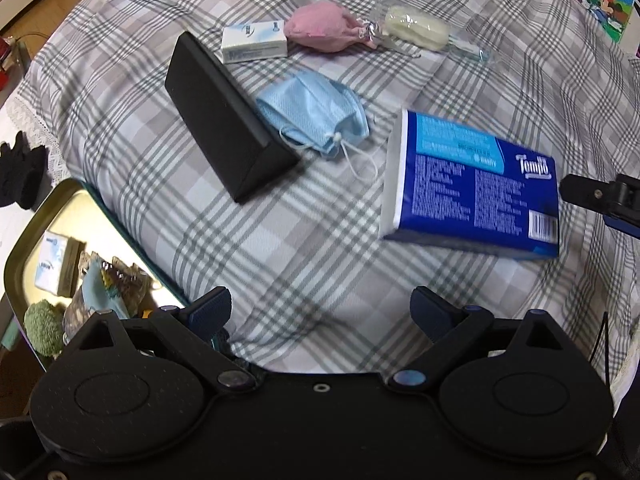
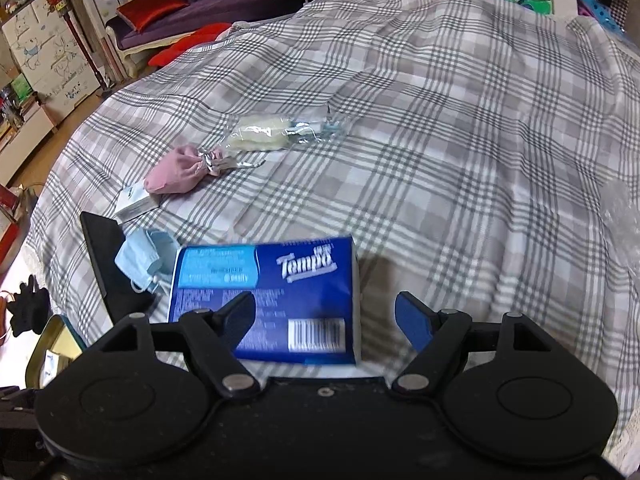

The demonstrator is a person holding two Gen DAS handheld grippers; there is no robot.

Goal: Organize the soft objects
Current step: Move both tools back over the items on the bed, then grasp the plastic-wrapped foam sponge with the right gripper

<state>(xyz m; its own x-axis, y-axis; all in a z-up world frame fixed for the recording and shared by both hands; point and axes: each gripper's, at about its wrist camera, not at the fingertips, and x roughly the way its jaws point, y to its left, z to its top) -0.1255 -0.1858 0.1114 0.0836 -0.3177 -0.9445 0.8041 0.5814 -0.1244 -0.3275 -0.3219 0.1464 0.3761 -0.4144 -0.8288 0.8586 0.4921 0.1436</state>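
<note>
On the plaid cloth lie a blue Tempo tissue pack, a crumpled blue face mask, a small white tissue packet, a pink pouch and a cream item in clear wrap. My left gripper hovers open above bare cloth, nearer than the mask. My right gripper is open just above the near end of the Tempo pack. Its pads do not press on the pack. The mask sits to the pack's left.
A black wedge-shaped case rests beside the mask. An open gold tin at the lower left holds a tissue packet, a green plush piece and other soft items. A black glove lies at the left edge. Plaid cloth stretches bare to the right.
</note>
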